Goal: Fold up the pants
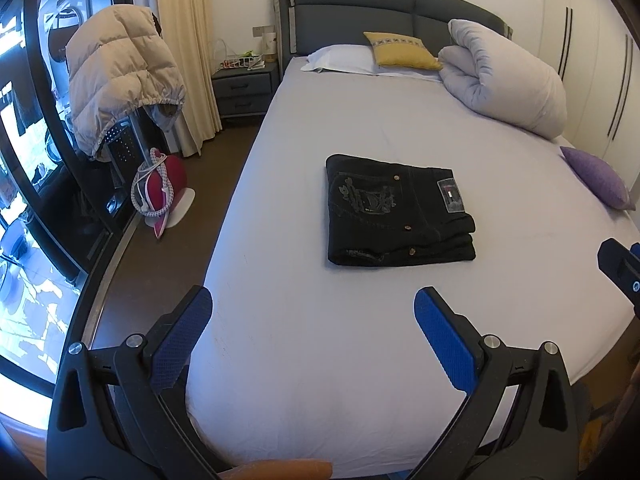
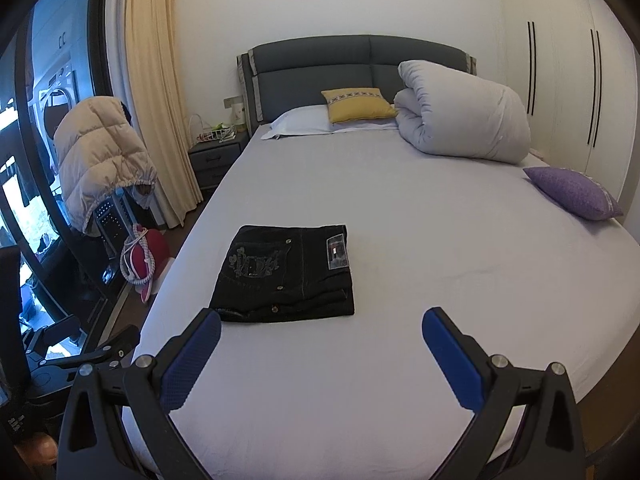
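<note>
Black pants (image 1: 396,212) lie folded into a compact rectangle on the bed (image 1: 320,340), back pocket and label facing up. They also show in the right wrist view (image 2: 288,272). My left gripper (image 1: 314,304) is open and empty, held above the bed's near end, well short of the pants. My right gripper (image 2: 322,326) is open and empty, just short of the pants' near right corner. A part of the right gripper shows at the right edge of the left wrist view (image 1: 624,276).
A rolled white duvet (image 2: 464,116), a yellow cushion (image 2: 360,104) and a white pillow (image 2: 304,122) lie at the headboard. A purple cushion (image 2: 572,192) sits at the bed's right edge. Left of the bed are a nightstand (image 1: 244,92), a puffer jacket on a rack (image 1: 120,76) and a red iron (image 1: 160,184).
</note>
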A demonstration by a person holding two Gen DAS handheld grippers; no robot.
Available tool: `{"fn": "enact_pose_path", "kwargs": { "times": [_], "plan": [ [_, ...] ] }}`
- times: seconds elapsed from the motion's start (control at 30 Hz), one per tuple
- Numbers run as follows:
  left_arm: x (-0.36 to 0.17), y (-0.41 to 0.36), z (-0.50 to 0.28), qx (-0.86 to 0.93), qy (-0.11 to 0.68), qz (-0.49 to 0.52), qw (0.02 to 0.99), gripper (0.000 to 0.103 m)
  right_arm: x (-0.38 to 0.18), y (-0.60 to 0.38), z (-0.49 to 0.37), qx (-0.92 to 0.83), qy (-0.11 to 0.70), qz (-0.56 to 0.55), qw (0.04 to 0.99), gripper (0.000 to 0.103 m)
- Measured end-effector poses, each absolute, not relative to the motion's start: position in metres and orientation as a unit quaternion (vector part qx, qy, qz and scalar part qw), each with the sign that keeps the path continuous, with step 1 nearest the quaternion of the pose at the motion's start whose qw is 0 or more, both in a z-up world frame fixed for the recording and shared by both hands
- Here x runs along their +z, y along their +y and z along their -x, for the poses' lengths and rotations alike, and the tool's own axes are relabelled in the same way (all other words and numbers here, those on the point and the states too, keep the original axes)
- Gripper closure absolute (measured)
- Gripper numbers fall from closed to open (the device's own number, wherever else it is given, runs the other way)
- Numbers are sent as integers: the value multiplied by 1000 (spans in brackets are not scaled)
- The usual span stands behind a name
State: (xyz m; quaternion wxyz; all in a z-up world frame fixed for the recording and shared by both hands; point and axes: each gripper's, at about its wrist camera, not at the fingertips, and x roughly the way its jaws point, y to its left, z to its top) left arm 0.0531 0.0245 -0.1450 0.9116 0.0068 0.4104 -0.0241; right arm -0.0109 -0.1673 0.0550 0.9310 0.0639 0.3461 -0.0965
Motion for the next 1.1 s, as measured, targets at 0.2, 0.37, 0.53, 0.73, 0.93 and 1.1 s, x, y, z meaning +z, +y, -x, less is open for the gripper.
{"fn": "enact_pose_path", "kwargs": {
  "times": [0.2,0.37,0.53,0.73,0.93,1.1],
  "plan": [
    [-149,23,-55,-23,414,-8,910,0,52,-167,7,-94,355,-63,928,0],
    [-151,23,-56,-21,416,-5,909,0,51,-165,4,-92,361,-61,926,0],
    [-151,23,-55,-22,416,-5,909,0,51,-163,3,-91,362,-61,926,0],
    [-153,22,-55,-23,418,-5,908,0,48,-162,3,-91,366,-63,924,0],
    [-153,22,-55,-23,418,-5,908,0,47,-162,2,-90,367,-64,924,0],
    [-154,22,-54,-23,418,-5,908,0,44,-162,2,-89,369,-64,923,0]
  ]
}}
